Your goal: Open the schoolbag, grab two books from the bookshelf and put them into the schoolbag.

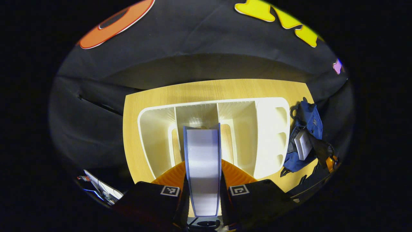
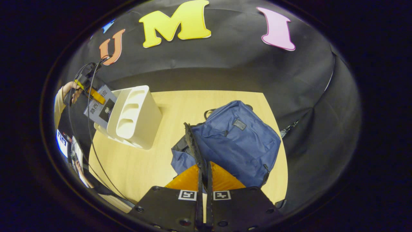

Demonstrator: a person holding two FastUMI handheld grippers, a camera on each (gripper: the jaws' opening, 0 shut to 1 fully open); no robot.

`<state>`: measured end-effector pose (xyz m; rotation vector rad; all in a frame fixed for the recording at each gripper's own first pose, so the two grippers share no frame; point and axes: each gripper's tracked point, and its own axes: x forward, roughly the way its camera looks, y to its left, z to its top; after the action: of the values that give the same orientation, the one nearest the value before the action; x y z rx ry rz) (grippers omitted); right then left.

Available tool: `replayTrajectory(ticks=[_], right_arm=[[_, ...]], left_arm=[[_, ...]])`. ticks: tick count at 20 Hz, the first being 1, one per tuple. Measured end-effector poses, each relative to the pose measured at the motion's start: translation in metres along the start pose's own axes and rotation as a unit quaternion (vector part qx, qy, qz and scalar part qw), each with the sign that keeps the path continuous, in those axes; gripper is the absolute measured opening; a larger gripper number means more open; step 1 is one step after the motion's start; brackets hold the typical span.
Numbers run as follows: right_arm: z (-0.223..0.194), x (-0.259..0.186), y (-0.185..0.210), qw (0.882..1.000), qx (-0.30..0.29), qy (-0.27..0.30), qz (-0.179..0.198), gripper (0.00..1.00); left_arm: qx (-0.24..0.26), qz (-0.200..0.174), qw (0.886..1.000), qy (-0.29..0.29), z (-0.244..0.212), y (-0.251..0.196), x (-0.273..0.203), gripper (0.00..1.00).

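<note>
Left gripper view shows your left gripper (image 1: 203,180) clamping a book (image 1: 203,167) above the bookshelf (image 1: 273,129), while your right gripper (image 2: 203,180) pinches the schoolbag (image 2: 238,141) flap; release it and the opening could collapse.

One white bookshelf (image 1: 206,112) stands on one wooden table (image 1: 145,100) at the centre of the left gripper view, and the same shelf (image 2: 135,116) appears at the centre left of the right gripper view. Books number two: one (image 1: 203,167) upright at the lower centre of the left gripper view, and one (image 1: 303,145) lying in the open schoolbag (image 1: 305,129) at the right edge. One blue schoolbag (image 2: 235,141) is counted at the centre of the right gripper view, and two grippers are counted, the left (image 1: 203,190) and the right (image 2: 204,180).
</note>
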<state>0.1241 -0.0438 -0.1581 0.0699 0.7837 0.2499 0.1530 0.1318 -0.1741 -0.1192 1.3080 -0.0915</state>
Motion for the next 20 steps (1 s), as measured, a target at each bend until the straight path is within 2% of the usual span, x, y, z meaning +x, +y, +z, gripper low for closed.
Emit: replayTrajectory(ticks=[7,13,15,16,17,18,20], right_arm=[[0.007,0.002,-0.003,0.999,-0.022,-0.006,0.040,0.04],[-0.003,0.002,-0.005,0.996,-0.050,0.009,0.073,0.04],[-0.002,0.000,-0.003,0.995,-0.065,0.008,0.081,0.04],[-0.002,0.000,-0.005,0.994,-0.073,0.009,0.080,0.04],[-0.003,0.001,-0.008,0.994,-0.078,0.012,0.078,0.04],[-0.006,0.002,-0.011,0.994,-0.078,0.020,0.076,0.04],[-0.008,0.003,-0.010,0.993,-0.075,0.026,0.084,0.04]], left_arm=[[-0.023,0.004,0.998,-0.057,-0.047,0.004,-0.085,0.42],[-0.089,-0.003,0.994,-0.065,-0.116,-0.002,-0.128,0.42],[-0.115,-0.027,0.991,-0.066,-0.141,-0.020,-0.134,0.42],[-0.129,-0.044,0.988,-0.070,-0.149,-0.030,-0.137,0.45],[-0.143,-0.061,0.985,-0.074,-0.156,-0.041,-0.138,0.42],[-0.155,-0.074,0.982,-0.076,-0.164,-0.050,-0.140,0.45],[-0.168,-0.096,0.978,-0.080,-0.181,-0.070,-0.141,0.42]])
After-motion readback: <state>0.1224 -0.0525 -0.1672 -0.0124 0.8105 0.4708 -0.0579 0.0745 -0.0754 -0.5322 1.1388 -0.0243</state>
